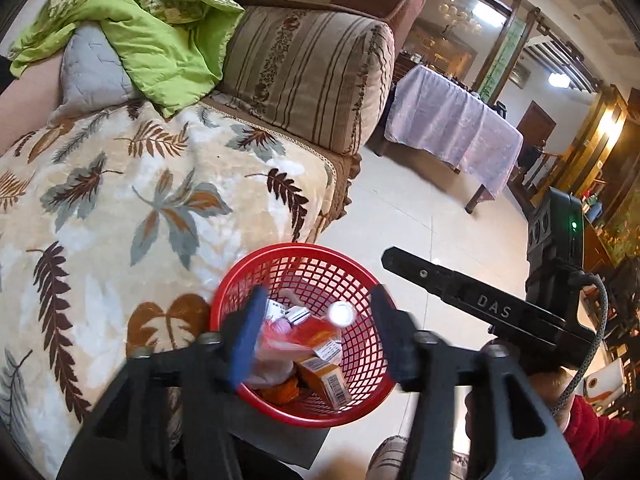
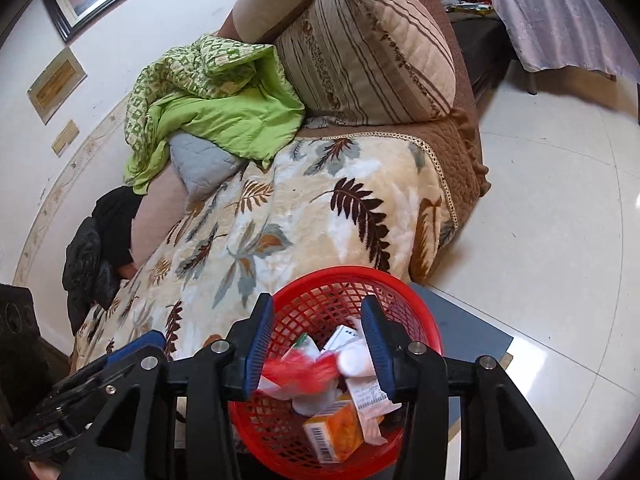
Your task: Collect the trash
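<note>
Left-wrist view: my left gripper (image 1: 316,336) hangs with its fingers parted and nothing pinched, straight above the red basket (image 1: 240,280), and my right gripper (image 2: 318,350), also apart and empty, hovers over the same rim. Wrappers, a red bag (image 2: 304,368) and an orange box (image 2: 340,428) lie heaped directly below both, equally near. Outward, the leaf blanket (image 1: 120,208) crowds one side; bare floor (image 2: 560,240) opens the other.
</note>
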A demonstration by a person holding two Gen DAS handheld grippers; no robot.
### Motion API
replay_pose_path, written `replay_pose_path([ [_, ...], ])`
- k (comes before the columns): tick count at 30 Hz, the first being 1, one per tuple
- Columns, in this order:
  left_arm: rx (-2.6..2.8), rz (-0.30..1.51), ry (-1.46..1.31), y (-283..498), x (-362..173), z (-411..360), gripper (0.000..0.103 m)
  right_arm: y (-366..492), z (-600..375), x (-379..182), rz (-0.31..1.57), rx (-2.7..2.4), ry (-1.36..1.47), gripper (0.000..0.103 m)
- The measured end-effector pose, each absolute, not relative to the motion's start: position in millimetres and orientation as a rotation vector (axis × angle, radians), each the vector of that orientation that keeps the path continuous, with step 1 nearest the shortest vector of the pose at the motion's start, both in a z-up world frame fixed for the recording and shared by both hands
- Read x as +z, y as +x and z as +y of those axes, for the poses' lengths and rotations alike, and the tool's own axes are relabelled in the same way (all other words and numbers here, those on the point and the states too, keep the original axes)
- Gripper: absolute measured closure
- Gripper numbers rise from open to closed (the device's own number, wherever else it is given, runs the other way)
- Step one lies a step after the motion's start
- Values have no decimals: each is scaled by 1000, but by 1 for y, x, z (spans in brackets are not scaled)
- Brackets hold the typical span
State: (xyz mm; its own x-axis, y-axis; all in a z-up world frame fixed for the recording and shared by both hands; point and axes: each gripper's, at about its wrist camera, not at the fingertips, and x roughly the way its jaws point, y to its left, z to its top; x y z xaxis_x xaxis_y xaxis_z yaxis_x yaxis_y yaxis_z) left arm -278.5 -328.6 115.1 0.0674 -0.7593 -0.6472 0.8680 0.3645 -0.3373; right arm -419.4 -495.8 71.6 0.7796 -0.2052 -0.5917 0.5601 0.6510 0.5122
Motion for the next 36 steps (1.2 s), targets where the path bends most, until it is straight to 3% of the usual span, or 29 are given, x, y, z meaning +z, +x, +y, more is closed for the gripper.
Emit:
replay_pose_path([
  [4,-1213,824,152,-280,124,-319,44,-424,-487,82,515,-491,697,46],
  [6,-1190,782,161,-281,131,-308,37,-425,-477,89,518,-541,651,29],
  [9,-1149,724,171,-285,140,-286,25,-425,-454,98,533,-618,547,21],
  [11,-1116,699,181,-287,143,-267,23,-427,-435,105,536,-670,476,15],
  [20,-911,603,200,-303,138,-172,6,-440,-368,116,544,-759,355,1],
  [36,-707,468,202,-323,126,-106,0,-458,-309,110,568,-865,323,1],
])
